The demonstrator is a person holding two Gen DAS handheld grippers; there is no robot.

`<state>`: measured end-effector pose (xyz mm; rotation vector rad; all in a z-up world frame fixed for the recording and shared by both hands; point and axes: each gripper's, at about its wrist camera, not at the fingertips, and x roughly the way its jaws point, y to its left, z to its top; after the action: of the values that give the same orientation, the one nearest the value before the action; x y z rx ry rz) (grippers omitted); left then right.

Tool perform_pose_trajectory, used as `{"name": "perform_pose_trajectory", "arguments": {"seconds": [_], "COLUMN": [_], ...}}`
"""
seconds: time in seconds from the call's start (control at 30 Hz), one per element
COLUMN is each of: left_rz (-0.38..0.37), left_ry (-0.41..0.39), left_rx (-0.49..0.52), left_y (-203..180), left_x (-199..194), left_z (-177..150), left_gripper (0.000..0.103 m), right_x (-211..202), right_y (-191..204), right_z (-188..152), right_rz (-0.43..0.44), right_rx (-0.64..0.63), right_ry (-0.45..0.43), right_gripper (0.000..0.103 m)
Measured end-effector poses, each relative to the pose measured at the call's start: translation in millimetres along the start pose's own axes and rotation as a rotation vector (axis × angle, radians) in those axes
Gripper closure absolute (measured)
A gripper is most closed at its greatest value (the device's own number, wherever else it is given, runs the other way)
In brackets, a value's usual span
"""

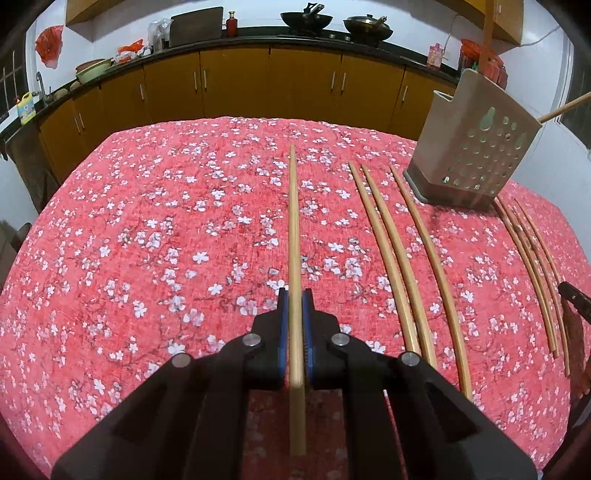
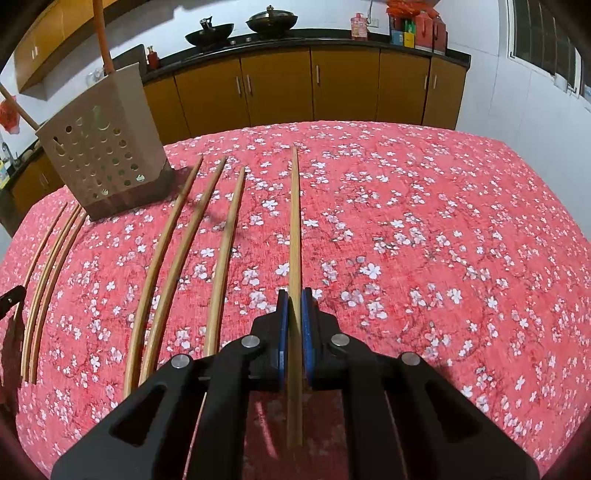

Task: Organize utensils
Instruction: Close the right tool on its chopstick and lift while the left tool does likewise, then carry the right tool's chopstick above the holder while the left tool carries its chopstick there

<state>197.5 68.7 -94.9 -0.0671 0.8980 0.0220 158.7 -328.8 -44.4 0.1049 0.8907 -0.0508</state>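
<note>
My left gripper (image 1: 294, 295) is shut on a pale wooden chopstick (image 1: 293, 221) that runs straight ahead between its blue pads, over the red floral tablecloth (image 1: 147, 240). My right gripper (image 2: 294, 295) is shut the same way on another chopstick (image 2: 294, 221). Whether either stick rests on the cloth I cannot tell. A beige perforated utensil holder (image 1: 476, 147) stands at the back right in the left wrist view. In the right wrist view the holder (image 2: 107, 147) stands at the back left. Three loose chopsticks (image 1: 436, 258) (image 2: 224, 258) lie between the held sticks and the holder.
Several thinner sticks (image 1: 530, 258) (image 2: 54, 258) lie in front of the holder. An orange handle (image 2: 99, 33) and a wooden stick (image 2: 16, 105) poke out of it. Yellow cabinets (image 1: 236, 85) with woks (image 1: 306, 20) on the counter run behind the table.
</note>
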Motion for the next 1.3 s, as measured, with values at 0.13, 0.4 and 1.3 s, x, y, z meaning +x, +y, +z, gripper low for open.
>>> {"name": "perform_pose_trajectory", "arguments": {"seconds": [0.13,0.4,1.3], "left_rz": [0.001,0.004,-0.049], "left_ry": [0.0,0.002,-0.248], "left_rx": [0.001,0.005,0.022], "left_y": [-0.9,-3.2,4.0], "left_x": [0.2,3.5,-106.5], "left_z": [0.2,1.6,55.6], "left_gripper": [0.093,0.094,0.095], "right_x": [-2.9,-4.7,-111.2], "right_y": [-1.4,-1.7,-18.8], "right_z": [-2.6,-2.6,48.3], "right_rz": [0.004,0.006,0.044], "right_rx": [0.006,0.009,0.068], "right_ry": [0.0,0.002,-0.28], "right_gripper": [0.095,0.095,0.095]}}
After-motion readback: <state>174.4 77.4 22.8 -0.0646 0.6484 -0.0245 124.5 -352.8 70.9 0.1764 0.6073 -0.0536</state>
